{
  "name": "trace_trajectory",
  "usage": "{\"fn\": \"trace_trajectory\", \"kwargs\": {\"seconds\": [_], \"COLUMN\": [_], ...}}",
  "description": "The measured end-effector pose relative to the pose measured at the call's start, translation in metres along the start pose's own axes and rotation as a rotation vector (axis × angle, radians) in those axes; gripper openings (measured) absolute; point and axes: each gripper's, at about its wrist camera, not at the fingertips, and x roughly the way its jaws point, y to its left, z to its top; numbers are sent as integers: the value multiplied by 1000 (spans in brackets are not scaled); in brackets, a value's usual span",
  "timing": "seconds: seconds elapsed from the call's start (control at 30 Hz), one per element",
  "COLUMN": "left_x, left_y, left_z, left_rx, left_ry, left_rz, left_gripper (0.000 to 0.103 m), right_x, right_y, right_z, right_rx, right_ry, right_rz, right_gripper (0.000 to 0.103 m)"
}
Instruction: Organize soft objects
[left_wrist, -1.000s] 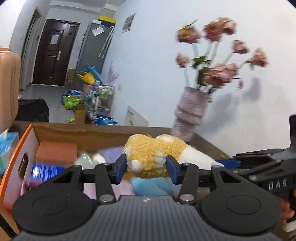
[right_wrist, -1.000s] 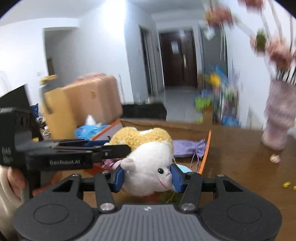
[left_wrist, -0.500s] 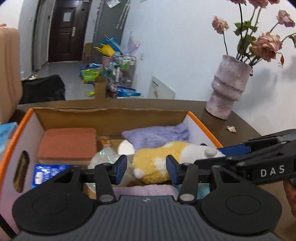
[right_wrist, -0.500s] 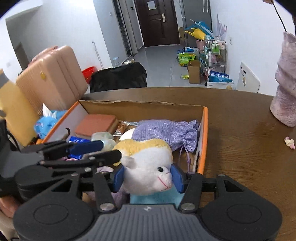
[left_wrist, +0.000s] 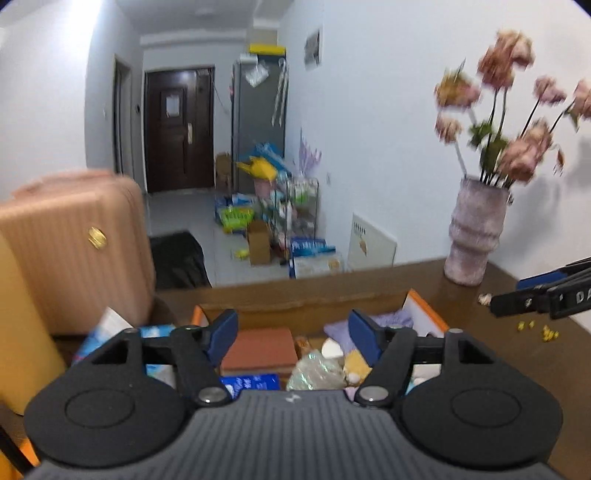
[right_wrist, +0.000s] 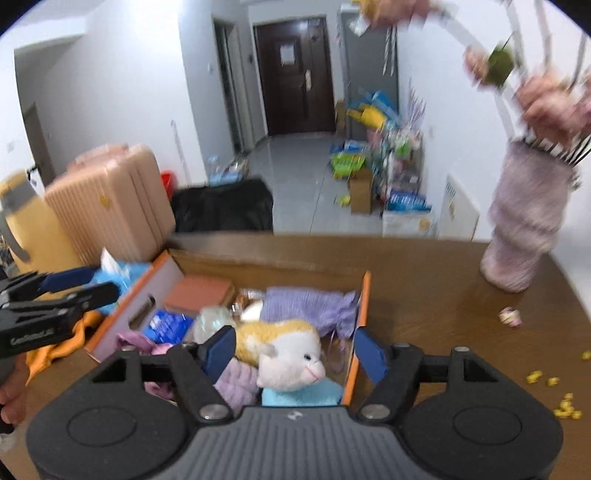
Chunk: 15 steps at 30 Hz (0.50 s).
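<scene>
You are at the release step: the plush toy (right_wrist: 284, 354) now lies in the cardboard box (right_wrist: 364, 295), low and centre in the right wrist view, its white face turned toward the lower right and its yellow back against the purple pouch (right_wrist: 306, 306). It rests on a blue cloth (right_wrist: 299, 395) beside a folded lilac cloth (right_wrist: 236, 384). Your right gripper (right_wrist: 293, 350) hangs above it with fingers spread wide, touching nothing. Your left gripper (left_wrist: 293, 334) is likewise spread wide and empty; in its view only a scrap of the toy's yellow fur shows at lower centre, beside a crinkly clear bag (left_wrist: 314, 373) and the red-brown block (left_wrist: 260, 350).

Half a second ago both grippers were closed on the toy, the left on its yellow body and the right on its white head, just above the box. A second ago you carried it higher. Now both pairs of fingers have let go and drawn up and back, so the room fills the upper frame and the vase (right_wrist: 521, 236) blurs at the right.

By my reading, this item is done. The next move calls for clearing the box rim without snagging the pouch, then looking for another soft thing; the orange cloth (right_wrist: 51, 354) at the left edge, outside the box, seems a candidate.
</scene>
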Motion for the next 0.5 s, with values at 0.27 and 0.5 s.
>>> {"fn": "trace_trajectory", "kwargs": {"seconds": [0.27, 0.5], "left_x": [-72, -83], "left_y": [-16, -18], "left_z": [-47, -108], "left_rx": [57, -24], "left_ry": [-188, -238], "left_rz": [131, 167], "left_gripper": [103, 103], "right_x": [-72, -58], "right_y": [34, 66], "right_z": [-55, -155], "right_rx": [-91, -158], "right_ry": [-220, -514], "right_rz": [-18, -177], "right_gripper": [96, 103]}}
